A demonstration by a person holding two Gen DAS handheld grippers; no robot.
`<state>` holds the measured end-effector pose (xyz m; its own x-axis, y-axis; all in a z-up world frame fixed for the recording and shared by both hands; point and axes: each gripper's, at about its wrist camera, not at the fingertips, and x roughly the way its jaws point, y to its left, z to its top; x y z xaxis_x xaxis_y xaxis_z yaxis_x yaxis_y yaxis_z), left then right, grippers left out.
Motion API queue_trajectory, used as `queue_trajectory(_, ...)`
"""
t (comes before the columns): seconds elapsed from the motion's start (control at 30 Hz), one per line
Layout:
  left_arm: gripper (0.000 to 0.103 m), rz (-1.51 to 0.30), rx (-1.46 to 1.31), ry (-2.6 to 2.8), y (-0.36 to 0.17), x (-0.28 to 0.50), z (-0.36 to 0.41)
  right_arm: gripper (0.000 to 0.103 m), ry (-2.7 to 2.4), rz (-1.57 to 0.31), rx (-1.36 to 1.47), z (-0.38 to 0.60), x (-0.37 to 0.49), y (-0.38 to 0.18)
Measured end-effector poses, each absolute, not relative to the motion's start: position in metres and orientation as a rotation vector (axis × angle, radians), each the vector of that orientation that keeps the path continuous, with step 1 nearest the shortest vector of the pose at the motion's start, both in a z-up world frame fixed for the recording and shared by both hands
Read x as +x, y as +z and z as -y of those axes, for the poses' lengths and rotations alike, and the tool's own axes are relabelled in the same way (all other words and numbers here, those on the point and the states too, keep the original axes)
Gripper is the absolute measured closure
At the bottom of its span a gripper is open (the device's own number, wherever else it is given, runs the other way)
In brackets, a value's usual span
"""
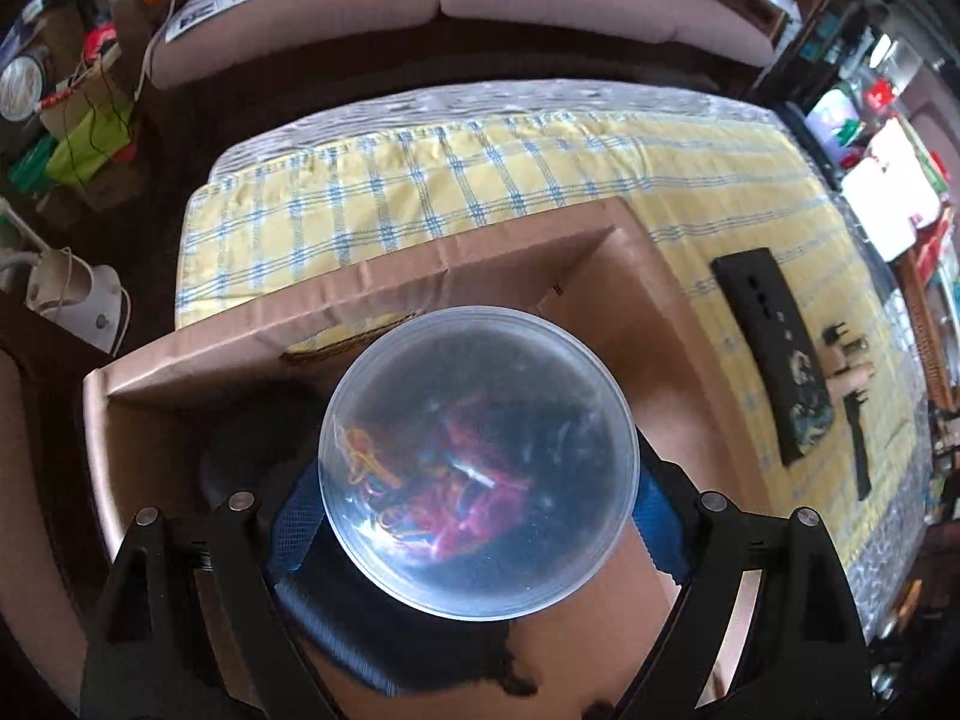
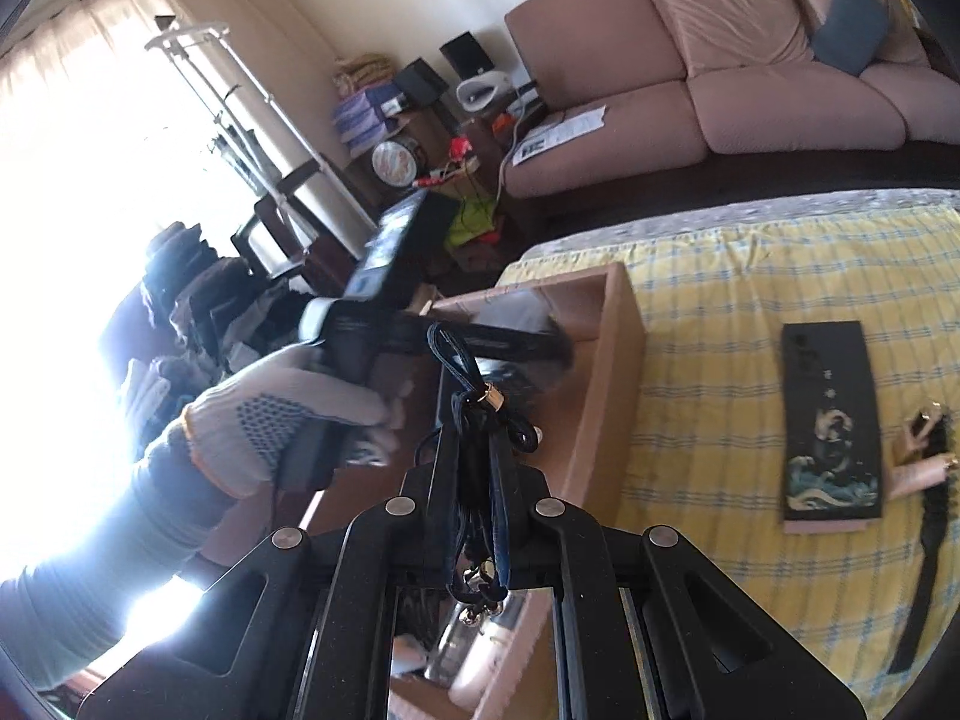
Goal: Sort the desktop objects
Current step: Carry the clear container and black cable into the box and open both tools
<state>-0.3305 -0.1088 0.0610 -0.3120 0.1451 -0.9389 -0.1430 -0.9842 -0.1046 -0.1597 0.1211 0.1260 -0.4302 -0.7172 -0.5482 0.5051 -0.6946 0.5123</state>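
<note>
Left wrist view: your left gripper (image 1: pixel 480 540) clamps the round container (image 1: pixel 477 462) over the cardboard box (image 1: pixel 678 324); tilt spills its bands. Your right gripper (image 2: pixel 474 450) pinches the dark lanyard (image 2: pixel 465 384) beside that box; loops may snag.

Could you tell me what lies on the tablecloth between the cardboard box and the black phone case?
Nothing: in both wrist views, only bare yellow checked tablecloth separates the cardboard box from the black phone case.
</note>
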Motion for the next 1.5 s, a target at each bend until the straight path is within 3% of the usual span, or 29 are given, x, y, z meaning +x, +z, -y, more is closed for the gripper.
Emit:
queue_trajectory(0.43,0.016,-0.054,-1.699,2.413,0.034,-0.345,0.096,0.095,-2.098,0.296,1.093,-0.083,-0.189,0.086)
queue_trajectory(0.77,0.007,0.222,-1.452,2.498,0.120,-0.281,0.161,0.095,-2.123,0.222,1.108,-0.058,-0.195,0.095)
queue_trajectory(0.97,0.006,0.345,-1.392,2.528,0.133,-0.234,0.194,0.095,-2.157,0.026,1.203,-0.021,-0.213,0.083)
queue_trajectory(1.33,0.006,0.599,-1.313,2.530,0.111,-0.185,0.212,0.095,-2.177,-0.521,1.415,0.035,-0.233,0.021)
queue_trajectory(1.5,0.006,0.652,-1.301,2.517,0.103,-0.183,0.222,0.089,-2.188,-0.655,1.418,0.045,-0.236,0.012)
